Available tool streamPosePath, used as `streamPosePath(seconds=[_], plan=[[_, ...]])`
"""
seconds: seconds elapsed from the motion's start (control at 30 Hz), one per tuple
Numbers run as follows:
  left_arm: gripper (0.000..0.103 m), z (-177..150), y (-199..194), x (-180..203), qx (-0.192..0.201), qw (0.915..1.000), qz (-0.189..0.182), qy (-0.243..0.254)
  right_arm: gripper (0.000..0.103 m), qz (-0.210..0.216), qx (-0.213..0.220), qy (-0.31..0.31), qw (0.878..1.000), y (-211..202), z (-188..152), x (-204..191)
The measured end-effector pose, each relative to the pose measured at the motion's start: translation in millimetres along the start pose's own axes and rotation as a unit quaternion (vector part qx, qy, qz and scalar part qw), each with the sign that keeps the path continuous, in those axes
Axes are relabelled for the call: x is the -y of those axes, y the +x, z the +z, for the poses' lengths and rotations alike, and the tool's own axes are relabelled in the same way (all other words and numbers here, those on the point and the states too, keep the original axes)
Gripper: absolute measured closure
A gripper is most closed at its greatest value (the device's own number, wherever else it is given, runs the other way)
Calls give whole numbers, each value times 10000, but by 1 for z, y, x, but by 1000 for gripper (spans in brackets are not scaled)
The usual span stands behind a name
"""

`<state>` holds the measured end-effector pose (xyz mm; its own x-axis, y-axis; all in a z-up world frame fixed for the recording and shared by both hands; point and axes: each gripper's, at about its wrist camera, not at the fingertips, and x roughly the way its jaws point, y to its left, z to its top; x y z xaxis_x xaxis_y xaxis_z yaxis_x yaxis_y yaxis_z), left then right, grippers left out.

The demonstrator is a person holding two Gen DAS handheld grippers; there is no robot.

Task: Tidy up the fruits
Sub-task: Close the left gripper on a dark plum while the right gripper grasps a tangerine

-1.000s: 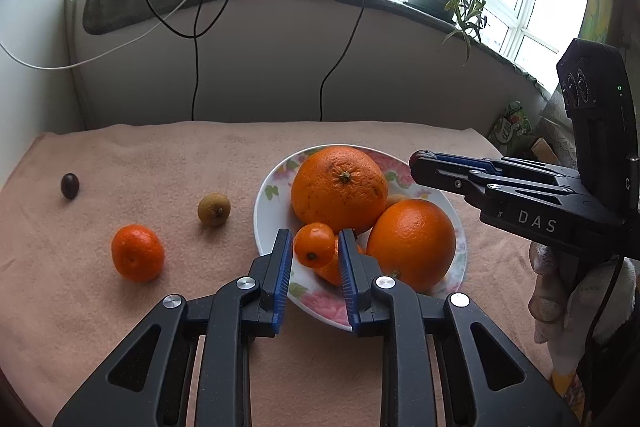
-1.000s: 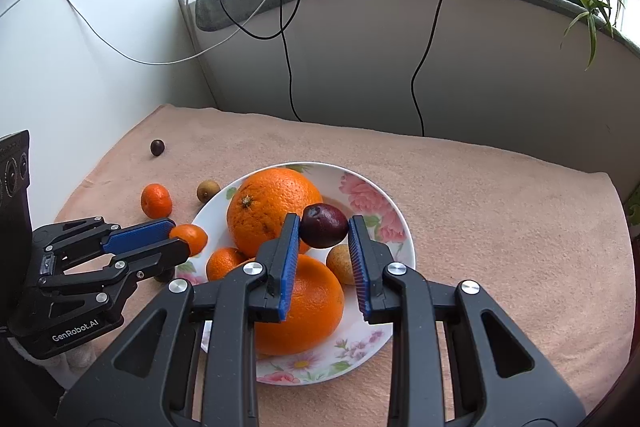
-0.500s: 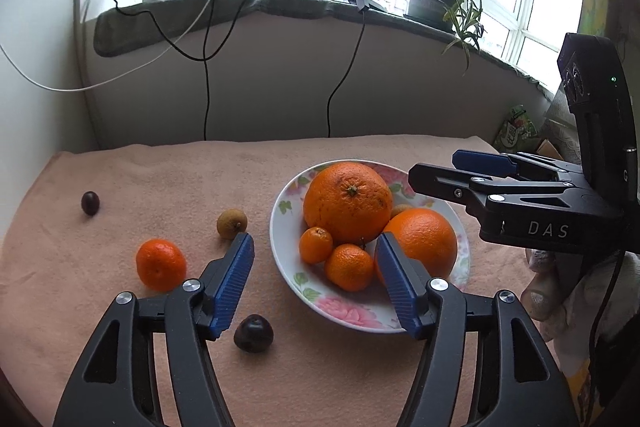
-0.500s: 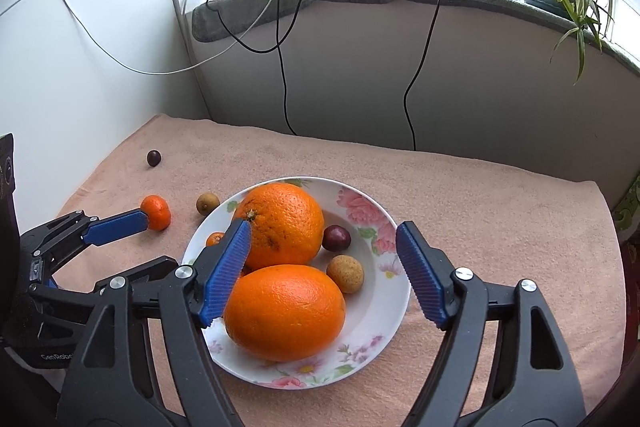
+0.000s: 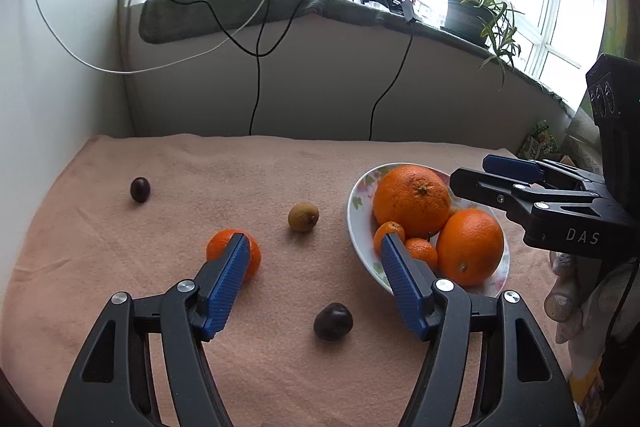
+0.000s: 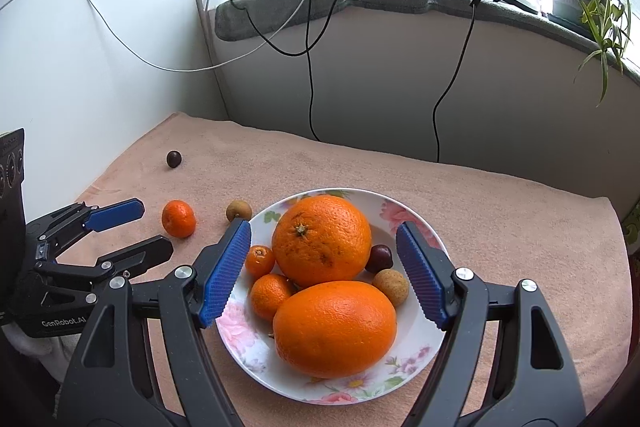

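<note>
Left wrist view shows my left gripper (image 5: 314, 267) spread wide and empty over the pink cloth (image 5: 200, 163), with a dark plum (image 5: 333, 321) lying on the cloth between its blue pads (image 5: 228, 279). A mandarin (image 5: 224, 251) sits partly hidden behind the left pad, a small brown fruit (image 5: 303, 216) lies beyond it, and a second dark fruit (image 5: 140, 189) rests well apart toward the far left. Right wrist view shows my right gripper (image 6: 323, 273) also splayed open, gripping nothing, hovering over the floral plate (image 6: 408, 211). On that plate lie two big oranges (image 6: 322, 241) touching each other, two small mandarins (image 6: 260, 260) at their left, and a dark plum (image 6: 379, 258) beside a tan round fruit (image 6: 391, 287) at their right.
</note>
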<state>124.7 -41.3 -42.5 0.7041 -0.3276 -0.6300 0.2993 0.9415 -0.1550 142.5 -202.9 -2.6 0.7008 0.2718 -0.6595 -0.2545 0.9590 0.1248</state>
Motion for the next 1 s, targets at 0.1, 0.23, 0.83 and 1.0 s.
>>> streamPosePath(seconds=[0.1, 0.23, 0.83, 1.0], plan=[[35, -2, -3, -13, 14, 10000, 75, -28, 25, 42, -6, -150, 9999, 3, 3, -10], [35, -3, -6, -32, 24, 9998, 180, -109, 25, 145, -46, -359, 9992, 7, 6, -24], [43, 12, 11, -122, -48, 9951, 677, -715, 25, 774, -455, -897, 9919, 45, 4, -102], [54, 19, 28, -139, -151, 9931, 772, -869, 30, 902, -568, -964, 9896, 59, 4, -119]])
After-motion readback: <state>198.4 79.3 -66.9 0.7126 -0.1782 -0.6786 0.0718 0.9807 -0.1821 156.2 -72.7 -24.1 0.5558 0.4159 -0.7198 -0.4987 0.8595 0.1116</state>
